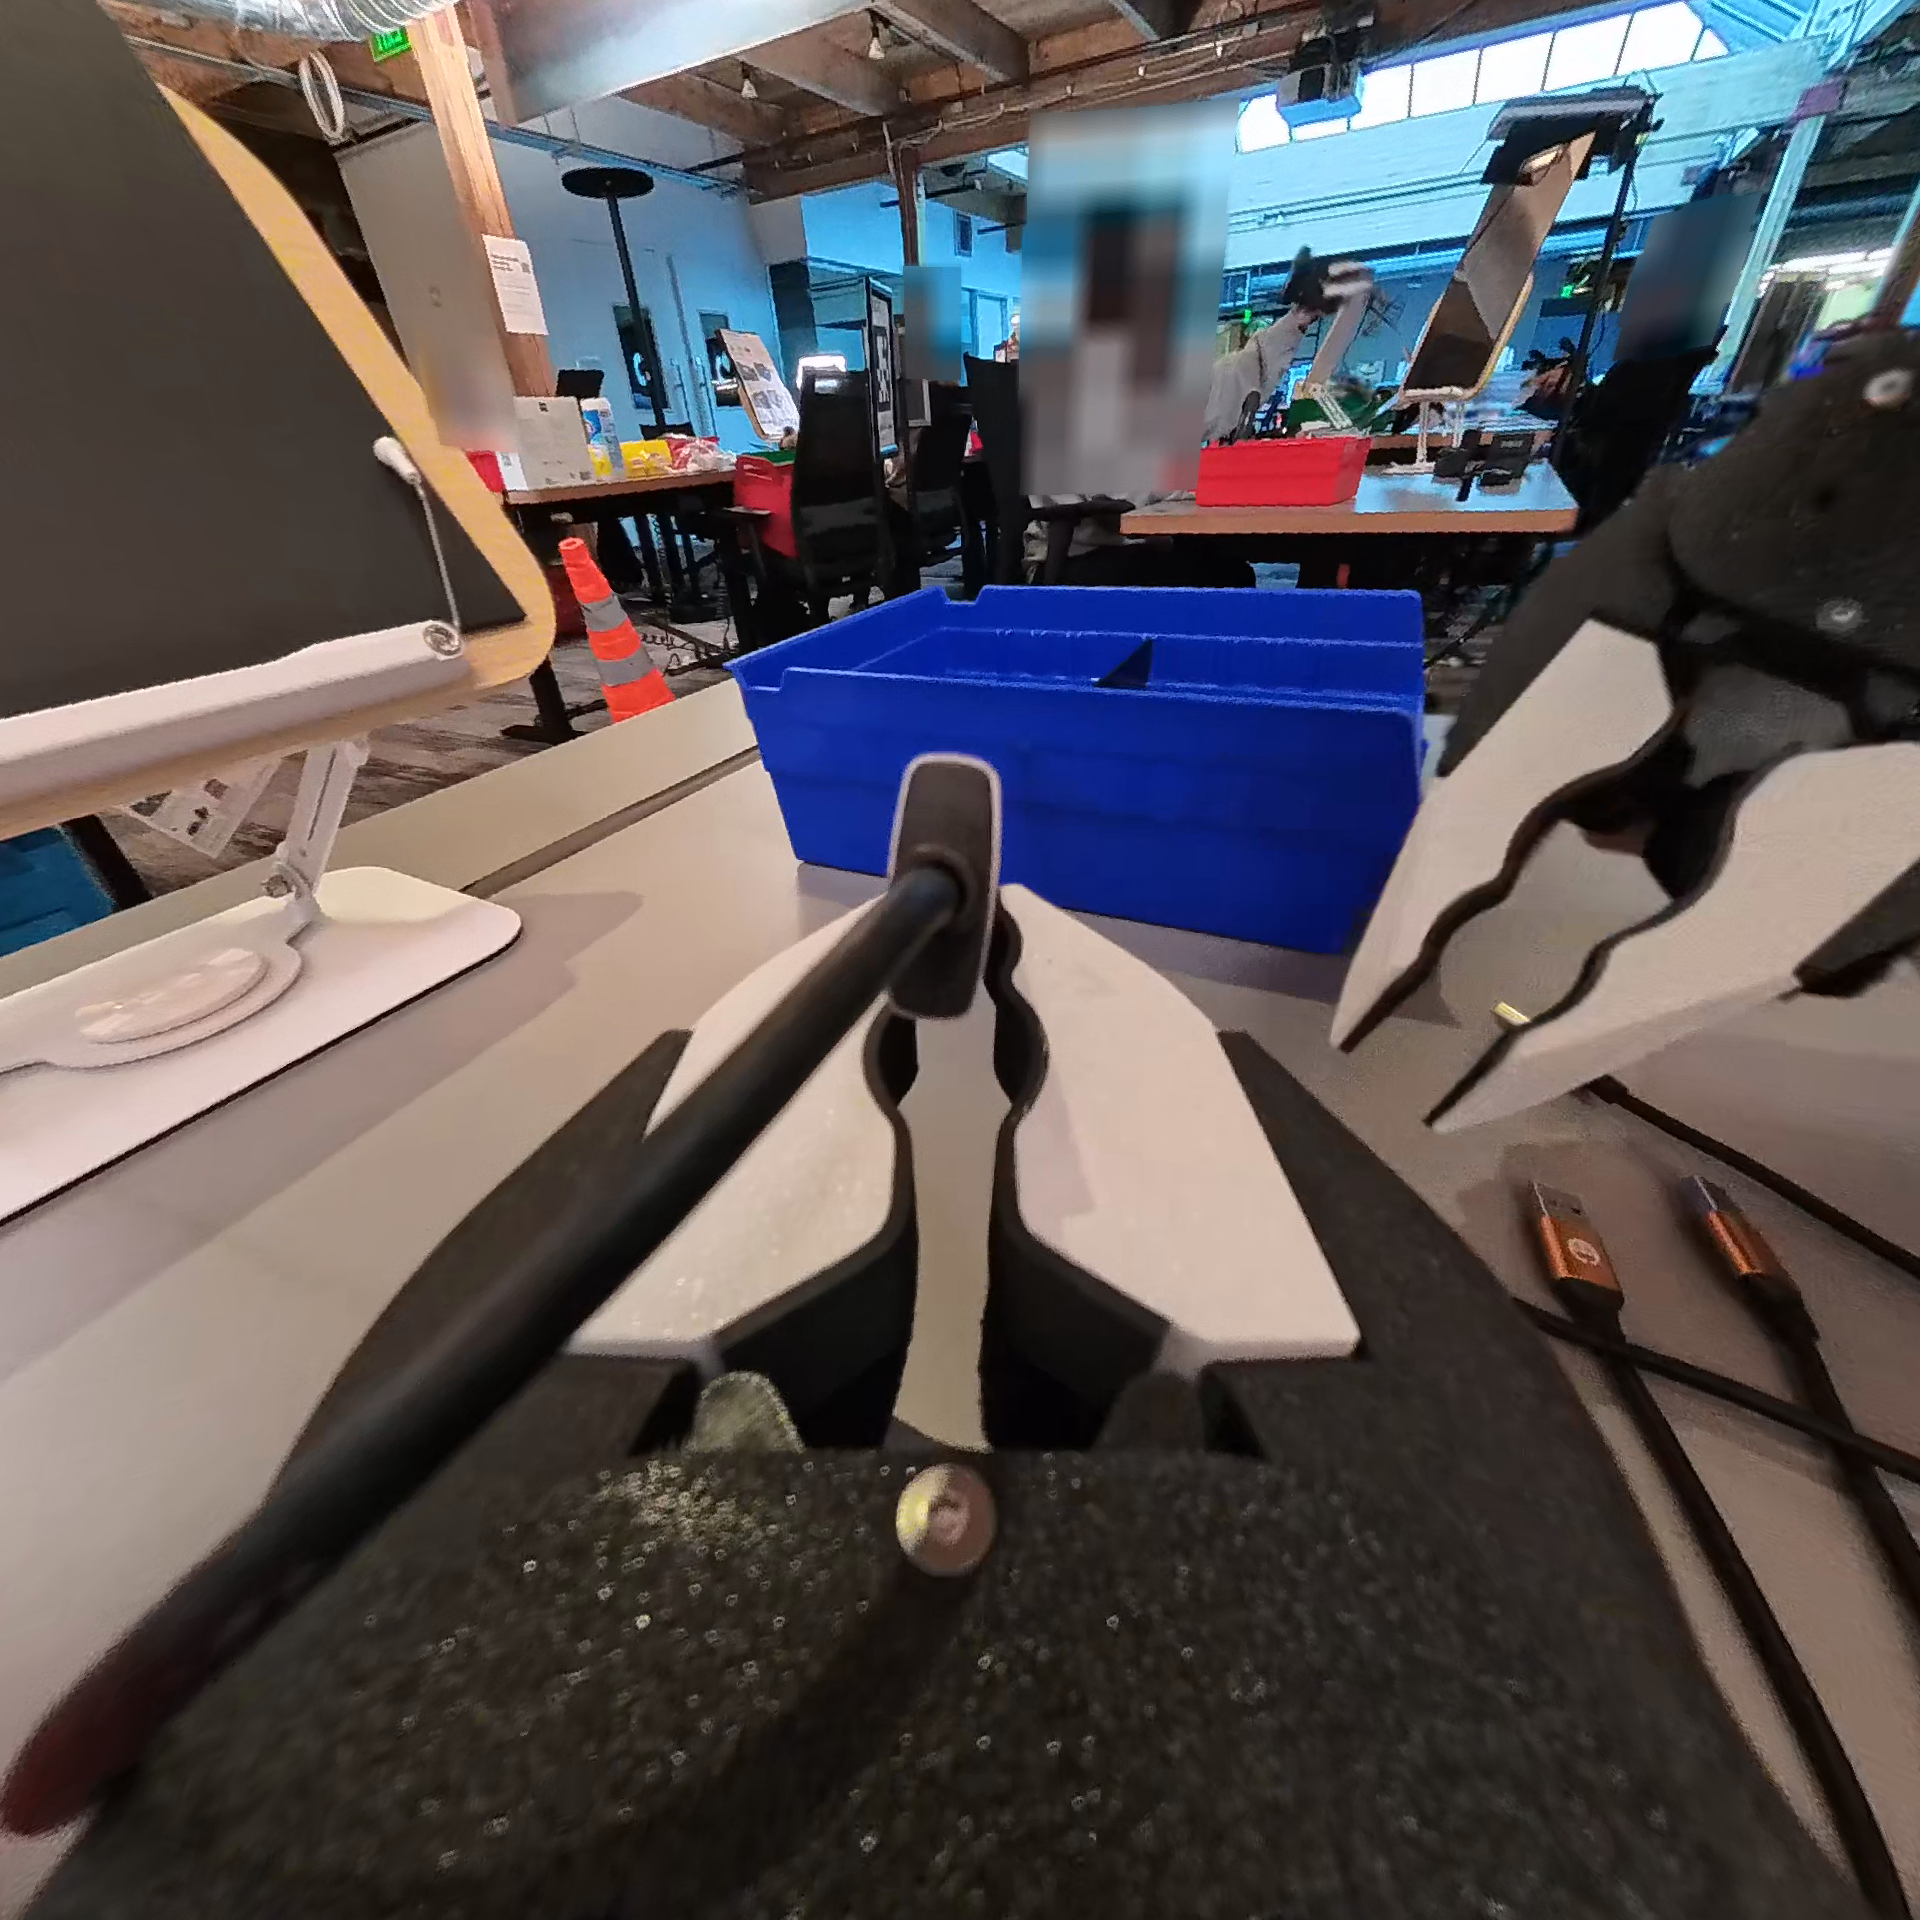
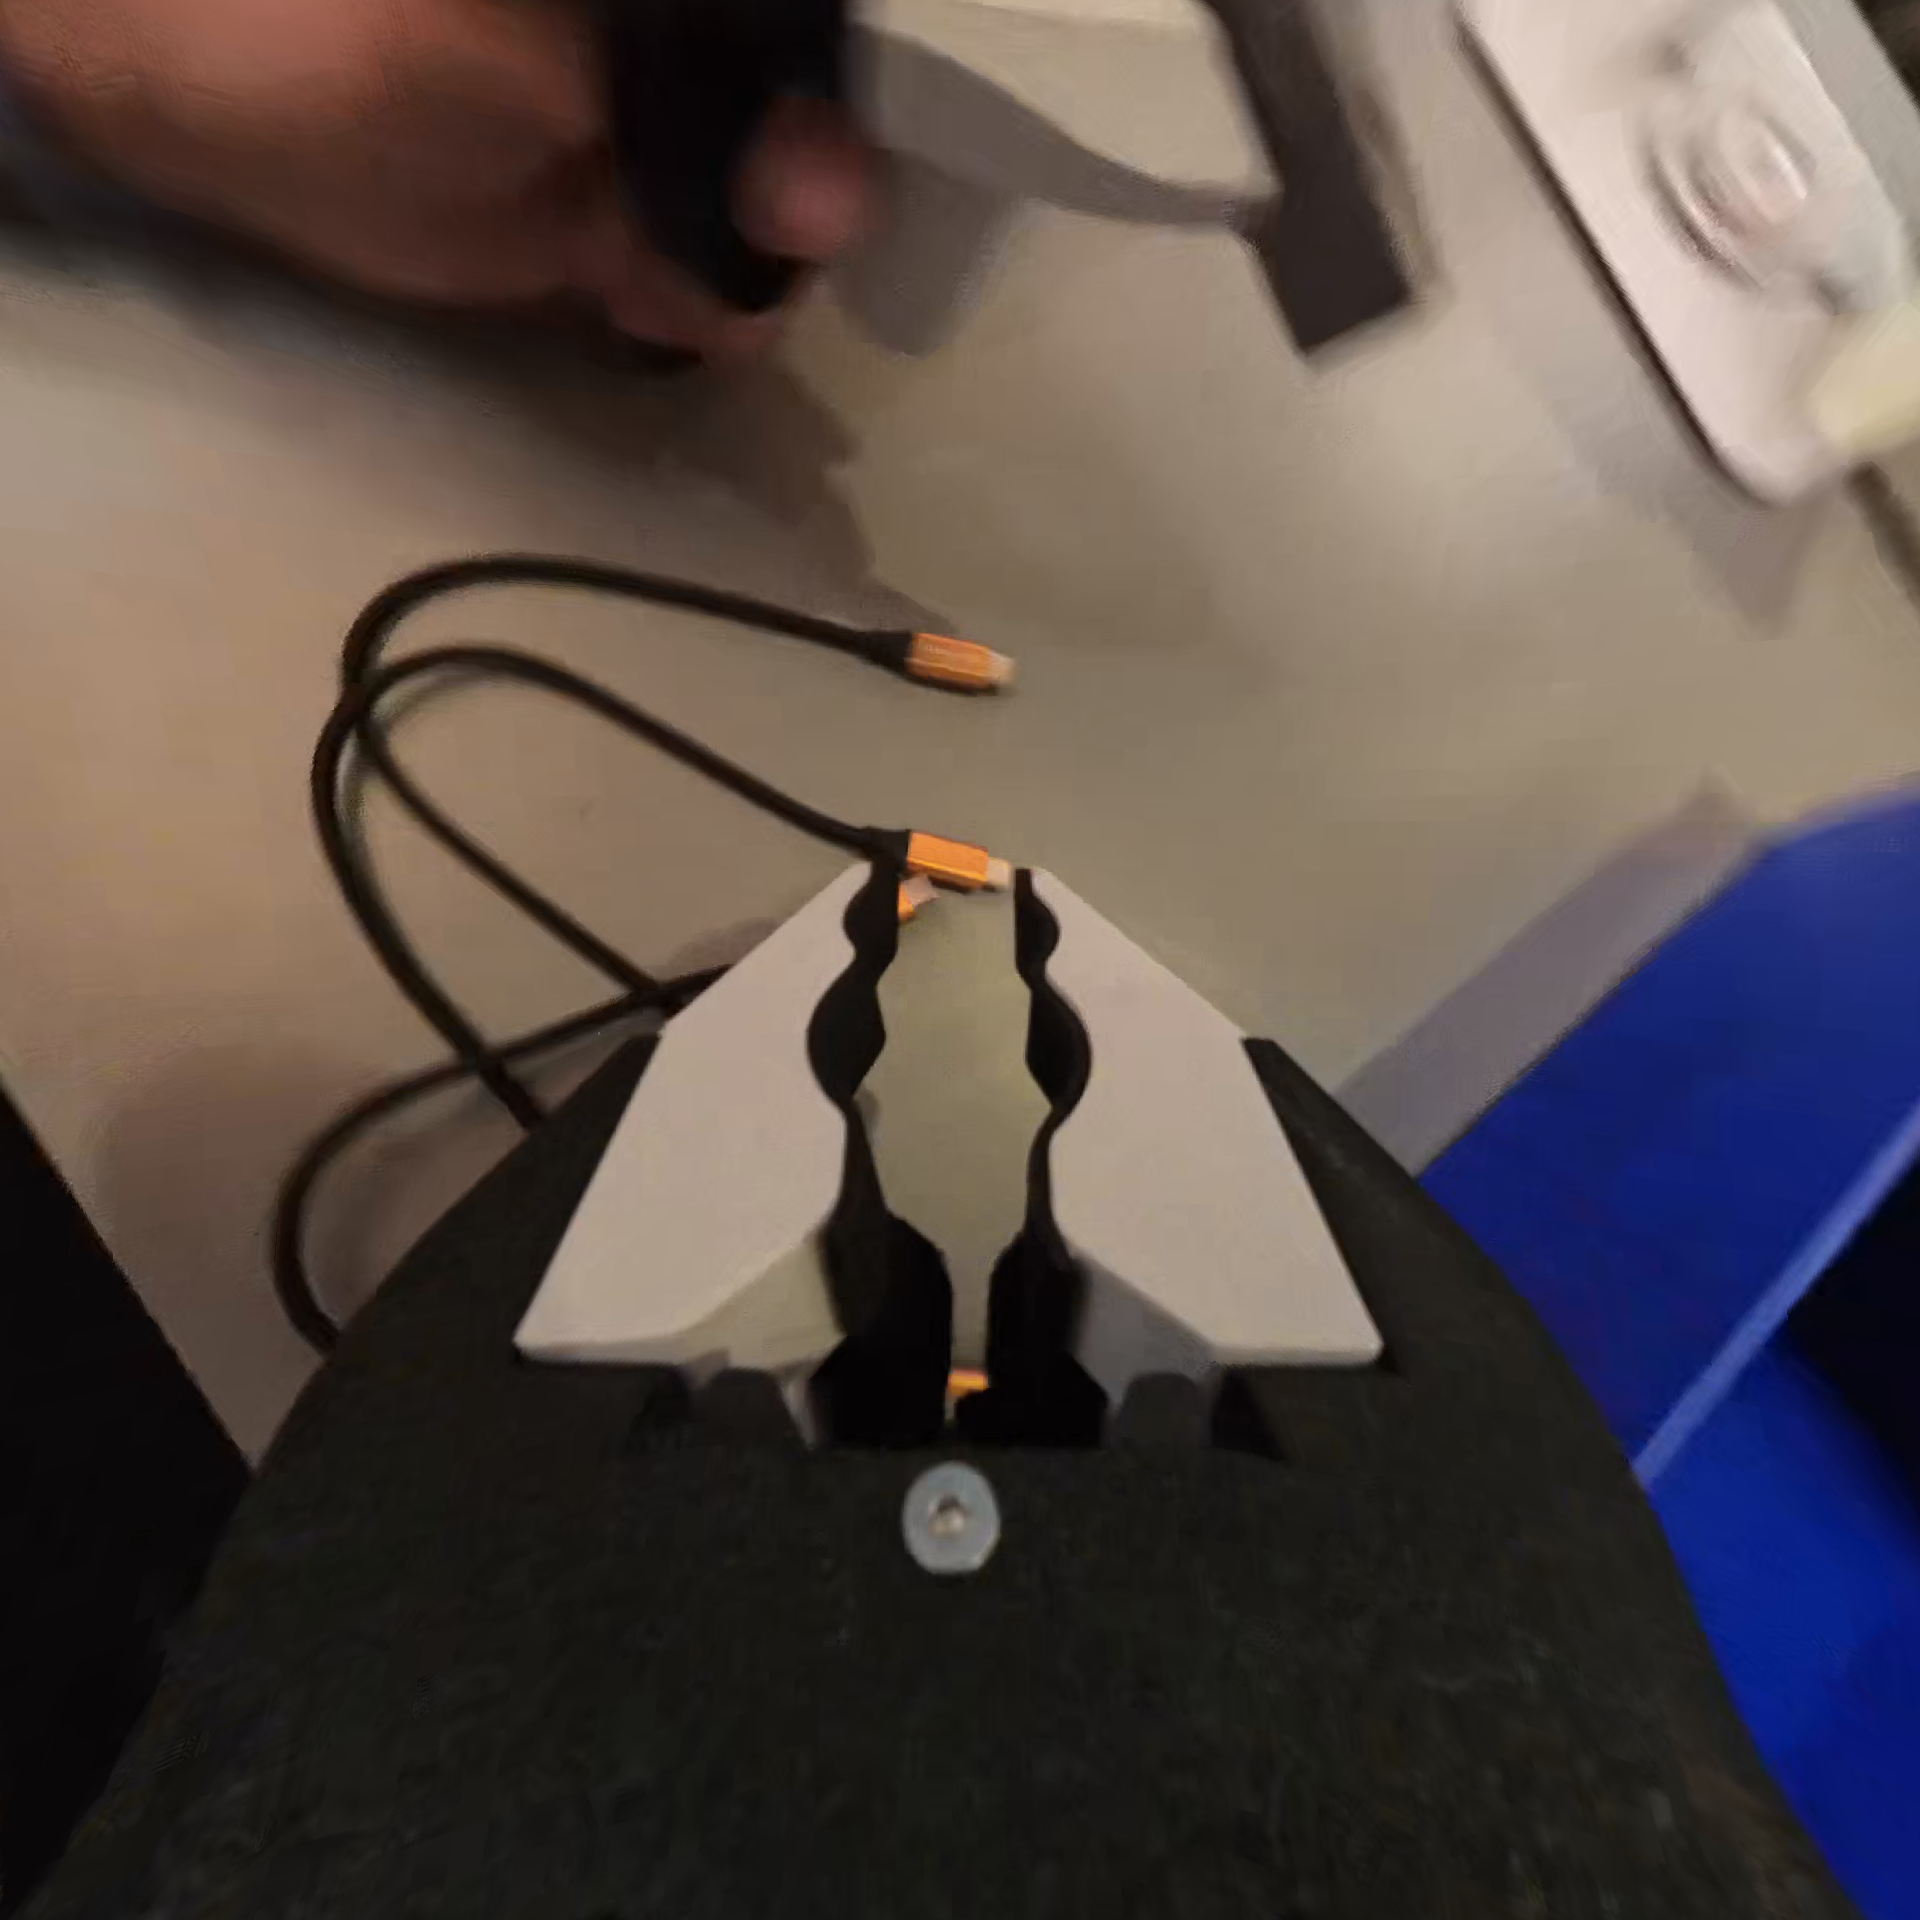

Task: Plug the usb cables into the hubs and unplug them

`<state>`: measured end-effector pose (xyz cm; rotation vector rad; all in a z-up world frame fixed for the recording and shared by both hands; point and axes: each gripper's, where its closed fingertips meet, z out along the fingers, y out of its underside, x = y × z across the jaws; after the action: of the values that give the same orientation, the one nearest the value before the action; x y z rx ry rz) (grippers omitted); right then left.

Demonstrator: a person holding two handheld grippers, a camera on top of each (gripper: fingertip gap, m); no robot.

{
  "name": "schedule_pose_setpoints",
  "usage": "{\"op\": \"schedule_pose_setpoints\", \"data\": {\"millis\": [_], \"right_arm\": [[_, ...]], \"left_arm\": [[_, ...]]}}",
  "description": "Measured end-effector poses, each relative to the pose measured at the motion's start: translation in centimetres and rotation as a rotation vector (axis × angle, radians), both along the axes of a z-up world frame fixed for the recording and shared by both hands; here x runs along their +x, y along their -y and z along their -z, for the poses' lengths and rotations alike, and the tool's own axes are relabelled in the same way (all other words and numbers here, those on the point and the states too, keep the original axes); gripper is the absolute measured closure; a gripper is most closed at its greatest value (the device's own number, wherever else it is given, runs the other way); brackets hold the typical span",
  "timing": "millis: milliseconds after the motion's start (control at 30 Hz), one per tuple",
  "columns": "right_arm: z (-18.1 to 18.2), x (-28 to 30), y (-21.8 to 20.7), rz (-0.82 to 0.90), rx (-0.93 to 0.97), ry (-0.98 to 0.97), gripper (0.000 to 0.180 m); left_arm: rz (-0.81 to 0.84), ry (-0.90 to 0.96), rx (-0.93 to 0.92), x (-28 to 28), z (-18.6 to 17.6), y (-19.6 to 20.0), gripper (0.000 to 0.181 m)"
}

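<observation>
My left gripper [image 1: 951,935] is shut on a black USB hub [image 1: 940,831] held end-on above the grey table [image 1: 312,1195]; the hub's black cable [image 1: 520,1278] runs back to the lower left. My right gripper [image 2: 945,878] is open and low over the table, its tips just short of an orange-and-black USB plug [image 2: 951,860]. A second orange plug [image 2: 956,660] lies farther ahead. In the left wrist view the right gripper [image 1: 1387,1081] hangs at the right, with two orange plugs [image 1: 1574,1247] on the table beside it. The left gripper [image 2: 1039,135] and a hand are blurred at the top.
A blue bin [image 1: 1091,790] stands on the table behind the grippers, and it also shows at the right of the right wrist view [image 2: 1714,1195]. A white tablet stand [image 1: 343,935] with a dark screen sits at the left. Black cable loops [image 2: 343,790] lie on the table. Spacing between my two grippers at the tips: around 11 centimetres. To reach the orange-and-black USB plug [image 2: 951,860] in a straight line is about 5 centimetres for my right fingers, about 12 centimetres for my left.
</observation>
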<state>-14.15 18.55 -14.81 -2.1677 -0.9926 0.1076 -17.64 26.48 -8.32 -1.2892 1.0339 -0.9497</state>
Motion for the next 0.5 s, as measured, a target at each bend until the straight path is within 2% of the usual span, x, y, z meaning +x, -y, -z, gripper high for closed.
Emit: {"op": "schedule_pose_setpoints", "data": {"millis": [33, 100, 167, 300, 400, 500], "right_arm": [[0.3, 0.6, 0.1, 0.145, -0.012, -0.068, 0.155], [1.5, 0.3, 0.7, 0.334, -0.044, -0.199, 0.149], [2.9, -0.3, 1.1, 0.444, -0.029, -0.194, 0.145], [4.7, -0.4, 0.9, 0.489, 0.010, -0.007, 0.147], [5.0, -0.6, 0.9, 0.504, -0.027, -0.035, 0.164], [5.0, -1.4, 1.4, 0.418, -0.041, -0.057, 0.166]], "left_arm": [[0.000, -0.001, 0.004, 0.0, 0.0, 0.0, 0.172], [0.002, -0.002, 0.004, 0.0, 0.0, 0.1, 0.172], [0.004, -0.004, 0.005, 0.1, 0.0, 0.1, 0.172], [0.013, -0.013, 0.014, 0.3, 0.1, 0.4, 0.172], [0.021, -0.023, 0.045, 0.4, 0.1, 0.8, 0.172], [0.031, -0.031, 0.072, 0.6, 0.0, 1.2, 0.172]]}}
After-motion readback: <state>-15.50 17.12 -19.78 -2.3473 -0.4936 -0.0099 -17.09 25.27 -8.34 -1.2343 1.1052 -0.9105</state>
